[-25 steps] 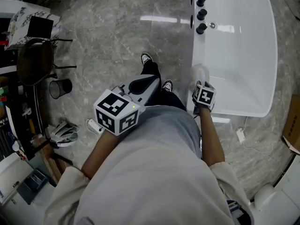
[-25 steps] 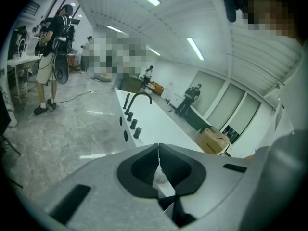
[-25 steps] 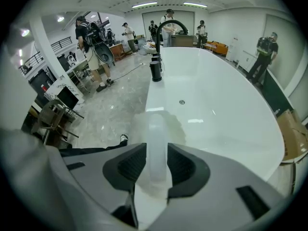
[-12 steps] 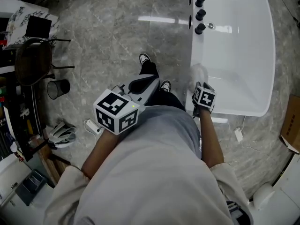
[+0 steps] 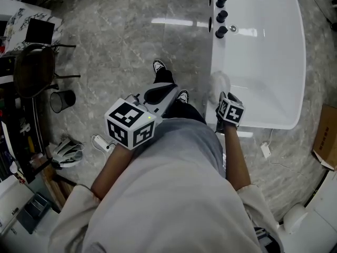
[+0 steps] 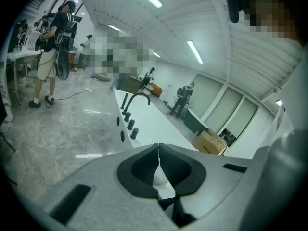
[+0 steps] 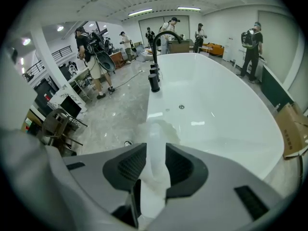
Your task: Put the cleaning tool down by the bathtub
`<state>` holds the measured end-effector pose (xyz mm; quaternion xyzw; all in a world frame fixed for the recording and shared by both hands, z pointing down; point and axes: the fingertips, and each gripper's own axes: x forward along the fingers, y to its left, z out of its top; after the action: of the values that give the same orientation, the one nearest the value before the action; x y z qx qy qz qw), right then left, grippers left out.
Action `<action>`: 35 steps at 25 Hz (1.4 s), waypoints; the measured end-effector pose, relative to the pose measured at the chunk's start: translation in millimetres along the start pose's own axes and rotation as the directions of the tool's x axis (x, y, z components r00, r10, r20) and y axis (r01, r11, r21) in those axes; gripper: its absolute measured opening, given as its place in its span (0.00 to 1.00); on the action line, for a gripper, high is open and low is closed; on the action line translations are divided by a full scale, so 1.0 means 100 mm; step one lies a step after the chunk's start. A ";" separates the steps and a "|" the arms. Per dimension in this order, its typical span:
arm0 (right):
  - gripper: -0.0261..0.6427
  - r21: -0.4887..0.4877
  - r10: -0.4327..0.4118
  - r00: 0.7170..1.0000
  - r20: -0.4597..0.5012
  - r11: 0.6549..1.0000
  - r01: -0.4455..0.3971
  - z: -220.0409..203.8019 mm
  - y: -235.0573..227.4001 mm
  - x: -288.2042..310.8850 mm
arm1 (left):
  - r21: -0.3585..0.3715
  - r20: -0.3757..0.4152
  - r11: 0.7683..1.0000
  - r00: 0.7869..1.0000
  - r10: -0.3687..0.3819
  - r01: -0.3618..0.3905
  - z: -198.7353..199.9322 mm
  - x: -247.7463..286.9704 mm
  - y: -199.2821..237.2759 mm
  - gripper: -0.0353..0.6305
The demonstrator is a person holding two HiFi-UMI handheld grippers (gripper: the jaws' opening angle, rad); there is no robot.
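Observation:
A pale, translucent cleaning tool [image 7: 155,146] runs up between the jaws of my right gripper [image 7: 155,161], which is shut on its handle. Its whitish head [image 5: 220,81] hangs over the near left rim of the white bathtub [image 5: 253,124]. In the head view the right gripper [image 5: 224,98] is at that rim, marker cube toward me. My left gripper [image 5: 158,94] is held in front of the person's body, above the shoes, left of the tub. Its jaws meet with nothing between them [image 6: 159,154].
Black taps [image 5: 218,9] and a curved spout [image 7: 161,37] line the tub's far left rim. On the marble floor are a black wire bin [image 5: 62,100], a chair [image 5: 34,70], gloves [image 5: 66,151], a white plug [image 5: 265,150] and a cardboard box [image 5: 325,136]. People stand beyond.
The head view has drifted, so tub and floor sit slightly higher and further left. Both grippers keep their places, and the right one still holds the tool.

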<state>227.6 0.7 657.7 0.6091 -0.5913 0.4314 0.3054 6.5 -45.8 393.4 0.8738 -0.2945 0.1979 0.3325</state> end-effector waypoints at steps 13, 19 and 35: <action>0.20 0.015 0.114 0.985 0.132 0.993 -0.117 0.47 0.23 -0.46 | -0.007 0.004 1.000 1.000 -0.001 0.002 0.02 0.07 -0.03 0.07; 0.20 -0.019 0.175 0.964 0.199 0.984 -0.174 0.70 0.38 -0.74 | -0.013 0.007 1.000 1.000 0.006 -0.006 0.01 0.09 -0.01 0.07; 0.14 -0.132 0.308 0.875 0.373 0.951 -0.279 1.33 0.81 -1.66 | -0.009 0.019 1.000 1.000 0.013 -0.013 0.02 0.10 -0.03 0.07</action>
<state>181.8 -49.5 440.7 0.5740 -0.7412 0.3207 0.1350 16.3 -49.5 396.2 0.8721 -0.3041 0.1906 0.3324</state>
